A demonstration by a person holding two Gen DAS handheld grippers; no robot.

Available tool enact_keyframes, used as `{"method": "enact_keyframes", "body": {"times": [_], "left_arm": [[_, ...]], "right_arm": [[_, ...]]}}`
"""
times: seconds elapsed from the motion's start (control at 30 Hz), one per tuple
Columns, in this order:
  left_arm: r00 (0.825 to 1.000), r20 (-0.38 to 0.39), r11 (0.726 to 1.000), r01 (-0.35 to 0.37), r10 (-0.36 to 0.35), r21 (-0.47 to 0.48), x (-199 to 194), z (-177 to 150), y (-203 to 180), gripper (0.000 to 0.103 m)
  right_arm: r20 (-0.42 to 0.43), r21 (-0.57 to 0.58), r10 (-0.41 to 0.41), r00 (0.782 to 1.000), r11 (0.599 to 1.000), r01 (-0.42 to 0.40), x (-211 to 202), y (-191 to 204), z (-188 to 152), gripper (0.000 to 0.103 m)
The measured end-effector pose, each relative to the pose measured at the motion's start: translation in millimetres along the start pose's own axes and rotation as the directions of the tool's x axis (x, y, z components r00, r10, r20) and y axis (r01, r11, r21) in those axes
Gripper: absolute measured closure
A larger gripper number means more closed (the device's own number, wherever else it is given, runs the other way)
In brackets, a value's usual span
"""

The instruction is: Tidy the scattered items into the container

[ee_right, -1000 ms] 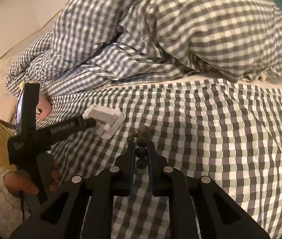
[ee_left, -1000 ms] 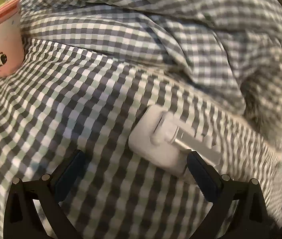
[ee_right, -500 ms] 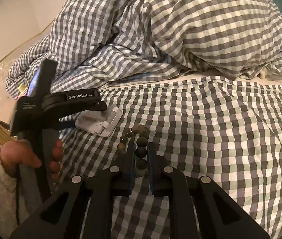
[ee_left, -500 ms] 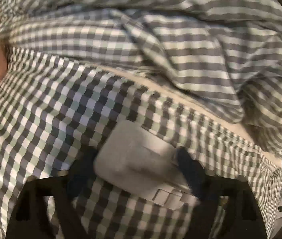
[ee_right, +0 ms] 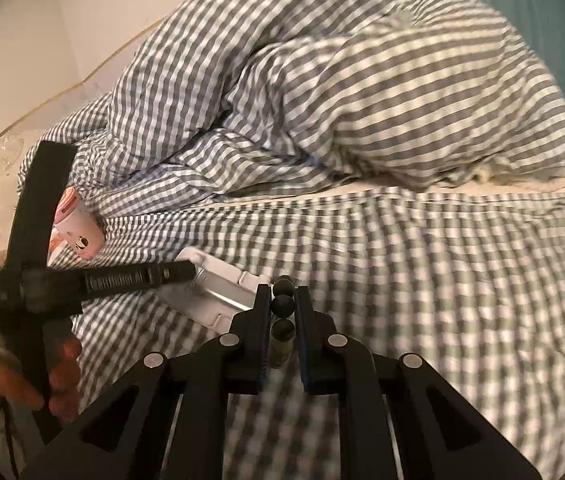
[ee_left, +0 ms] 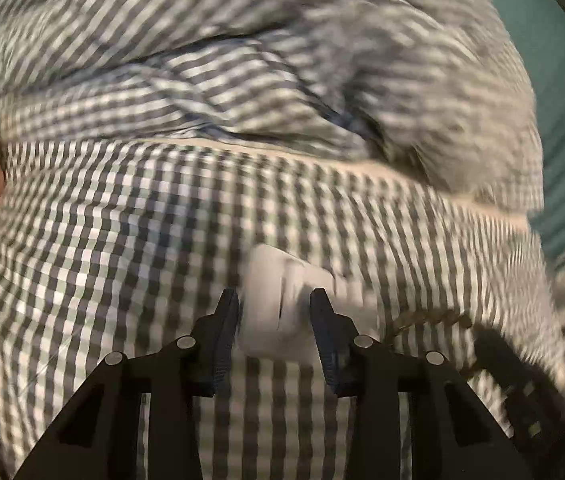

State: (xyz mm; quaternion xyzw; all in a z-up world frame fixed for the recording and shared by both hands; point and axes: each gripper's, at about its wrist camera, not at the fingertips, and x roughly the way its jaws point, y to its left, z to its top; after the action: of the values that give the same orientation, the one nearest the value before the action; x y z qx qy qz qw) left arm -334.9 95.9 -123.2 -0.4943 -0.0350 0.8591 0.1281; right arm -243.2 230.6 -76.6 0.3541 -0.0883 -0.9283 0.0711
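Beads (ee_right: 282, 304) pinched in right gripper (ee_right: 283, 300)

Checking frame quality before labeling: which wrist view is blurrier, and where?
Left wrist: heavy motion blur on the bedding and white stand; only the left gripper is sharp. Right wrist: milder, sheet checks smeared; right gripper and beads fairly crisp. Both show fisheye vignetting.

A bed sheet (ee_right: 462, 280) in grey-and-white check covers the lower half of both views. Above it, a rumpled duvet (ee_right: 342, 92) in a bluer check is heaped across the middle and upper right. A pale wall (ee_right: 62, 20) fills the upper left, and teal fabric (ee_right: 542, 0) shows at the upper right edge.
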Motion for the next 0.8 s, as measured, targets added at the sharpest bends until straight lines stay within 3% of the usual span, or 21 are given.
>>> {"method": "enact_keyframes", "body": {"times": [0.1,0.17,0.23,0.37,0.4,0.43,0.5,0.57,0.63,0.7,0.8], "left_arm": [[0.999,0.025,0.997,-0.025,0.023,0.073,-15,-15,-13,0.065],[1.000,-0.006,0.998,0.025,-0.024,0.063,-11,-19,-21,0.060],[0.998,-0.014,0.997,0.067,-0.066,0.048,5,-21,-32,0.048],[0.998,0.003,0.998,0.057,-0.057,-0.022,34,-26,-40,0.046],[0.998,0.019,0.997,0.066,-0.065,-0.033,32,-26,-40,0.055],[0.998,0.020,0.997,0.068,-0.068,-0.031,29,-27,-41,0.071],[0.996,-0.007,0.996,0.088,-0.089,-0.024,21,-28,-42,0.071],[0.996,0.020,0.996,0.089,-0.089,0.004,-2,-34,-41,0.103],[0.994,0.054,0.995,0.096,-0.098,0.035,-28,-38,-40,0.102],[0.993,0.103,0.996,0.056,-0.063,0.070,-56,-44,-37,0.102],[0.993,0.093,0.993,0.070,-0.079,0.093,-83,-52,-27,0.102]], "right_arm": [[-0.009,0.035,-0.015,1.000,0.999,0.015,-24,-19,-10,0.092],[-0.006,0.065,-0.023,1.000,0.998,0.023,-35,-32,-12,0.092],[-0.004,0.087,-0.028,1.000,0.996,0.029,-46,-42,-13,0.092],[-0.008,0.097,-0.059,0.998,0.994,0.059,-61,-52,-14,0.092],[-0.005,0.096,-0.063,0.998,0.993,0.063,-66,-53,-15,0.092],[-0.006,0.095,-0.063,0.998,0.994,0.063,-70,-55,-16,0.092],[-0.007,0.091,-0.073,0.997,0.993,0.073,-76,-57,-18,0.092],[-0.010,0.091,-0.084,0.996,0.992,0.084,-81,-56,-20,0.092],[-0.004,0.090,-0.075,0.997,0.993,0.075,-86,-51,-21,0.092],[0.000,0.082,-0.073,0.997,0.994,0.073,-93,-43,-22,0.092],[0.005,0.065,-0.066,0.998,0.996,0.065,-104,-28,-25,0.092]]}}
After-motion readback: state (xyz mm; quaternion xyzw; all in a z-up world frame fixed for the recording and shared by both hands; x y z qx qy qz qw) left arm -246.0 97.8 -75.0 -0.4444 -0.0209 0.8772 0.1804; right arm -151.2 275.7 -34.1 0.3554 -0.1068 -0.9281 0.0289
